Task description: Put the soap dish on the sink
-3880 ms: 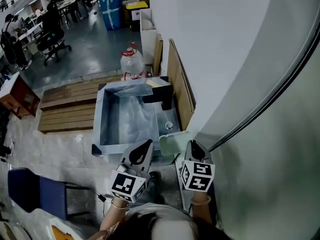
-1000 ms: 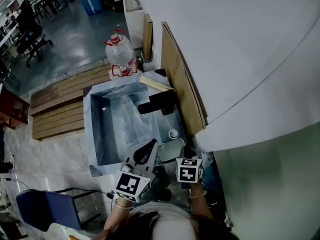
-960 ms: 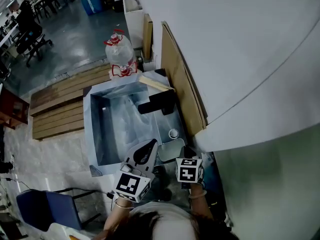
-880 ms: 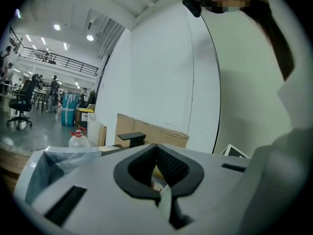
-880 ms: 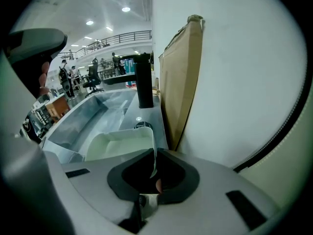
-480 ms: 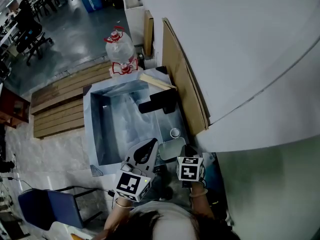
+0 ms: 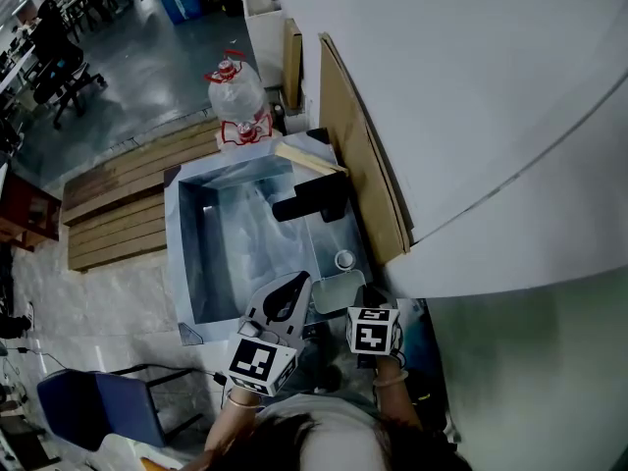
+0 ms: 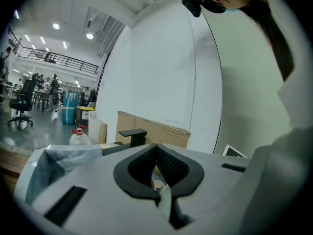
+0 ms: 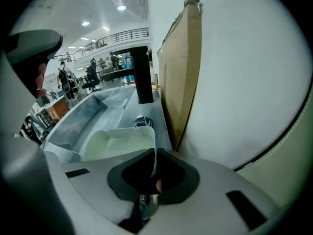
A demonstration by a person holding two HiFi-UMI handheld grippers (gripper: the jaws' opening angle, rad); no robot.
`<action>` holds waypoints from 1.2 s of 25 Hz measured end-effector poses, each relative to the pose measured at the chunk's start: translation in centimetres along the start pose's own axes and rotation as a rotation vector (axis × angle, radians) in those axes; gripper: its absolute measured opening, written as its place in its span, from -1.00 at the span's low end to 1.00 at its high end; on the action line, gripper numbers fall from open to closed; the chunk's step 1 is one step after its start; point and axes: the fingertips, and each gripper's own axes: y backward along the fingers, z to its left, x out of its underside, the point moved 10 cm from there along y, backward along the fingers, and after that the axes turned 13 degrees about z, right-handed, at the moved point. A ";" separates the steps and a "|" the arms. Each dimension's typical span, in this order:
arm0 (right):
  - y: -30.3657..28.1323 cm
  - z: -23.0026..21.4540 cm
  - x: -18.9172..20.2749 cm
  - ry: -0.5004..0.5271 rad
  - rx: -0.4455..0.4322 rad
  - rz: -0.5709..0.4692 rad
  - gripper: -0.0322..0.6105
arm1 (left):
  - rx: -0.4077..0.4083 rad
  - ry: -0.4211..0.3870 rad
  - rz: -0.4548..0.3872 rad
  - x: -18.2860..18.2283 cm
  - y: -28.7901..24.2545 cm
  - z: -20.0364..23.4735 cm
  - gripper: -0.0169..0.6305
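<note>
1. Right claw [image 9: 153, 154] is clenched on the dish [image 9: 120, 143]: the dish's thin near wall is pinched between its jaws. Left claw [image 8: 156, 147] is clenched on nothing, its jaws pressed tip to tip.
2. Just ahead of the right claw, the dish sits on the sink [image 9: 83, 119] ledge at the near right corner. The claw's own body covers the dish's near end, so I cannot tell whether the base lies flat on the ledge.
3. From the head view, the right claw's jaws are hidden under its marker cube. The grip cannot be read there, and only the pale dish shows ahead of the cube.
4. Most of the basin in the left gripper view is cut off by the left claw's own body.
5. Both claws are held low and close to the person's body, pointing forward side by side. The left claw lies just left of the dish, with its tip over the sink's near rim. Whether it touches the dish is unclear.
6. Beyond the dish, the right gripper view shows a round fitting [image 9: 142, 122] and then the black tap [image 9: 142, 75]. Cardboard [image 9: 183, 67] stands upright against the wall to the claw's right.
7. The head view takes in the whole basin, a bottle [image 7: 235, 96] past its far end, and planks [image 7: 128, 199] well to the left of the left claw.
</note>
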 end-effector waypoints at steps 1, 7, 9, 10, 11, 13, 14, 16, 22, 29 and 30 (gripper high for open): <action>0.0 0.0 0.1 -0.004 -0.004 0.004 -0.79 | 0.001 -0.002 -0.001 0.0 0.0 -0.1 -0.92; 0.0 0.0 0.4 -0.026 -0.022 0.009 -0.79 | 0.000 -0.008 0.000 -0.2 0.3 -0.3 -0.92; 0.0 -0.1 0.5 -0.037 -0.033 0.005 -0.79 | -0.003 -0.011 -0.004 -0.2 0.4 -0.4 -0.92; 0.1 -0.1 0.5 -0.038 -0.038 0.003 -0.79 | -0.005 -0.013 -0.006 -0.2 0.5 -0.4 -0.92; 0.3 -0.2 0.5 -0.038 -0.042 0.000 -0.79 | -0.007 -0.013 -0.007 -0.2 0.6 -0.5 -0.92; 0.6 -0.3 0.6 -0.038 -0.046 -0.009 -0.79 | -0.012 -0.015 -0.010 -0.3 0.8 -0.6 -0.92; 0.7 -0.3 0.6 -0.037 -0.048 -0.015 -0.79 | -0.014 -0.016 -0.011 -0.2 0.9 -0.7 -0.92; 1.0 -0.3 0.7 -0.034 -0.051 -0.033 -0.79 | -0.019 -0.019 -0.015 -0.2 1.3 -1.0 -0.92; 2.5 -0.2 1.0 -0.027 -0.061 -0.097 -0.79 | -0.036 -0.027 -0.027 -0.1 2.5 -1.9 -0.92; 4.5 -0.1 1.4 -0.017 -0.058 -0.151 -0.79 | -0.049 -0.036 -0.050 -0.1 4.1 -3.2 -0.92; 4.7 0.0 1.5 -0.015 -0.060 -0.159 -0.79 | -0.052 -0.037 -0.053 0.0 4.4 -3.3 -0.92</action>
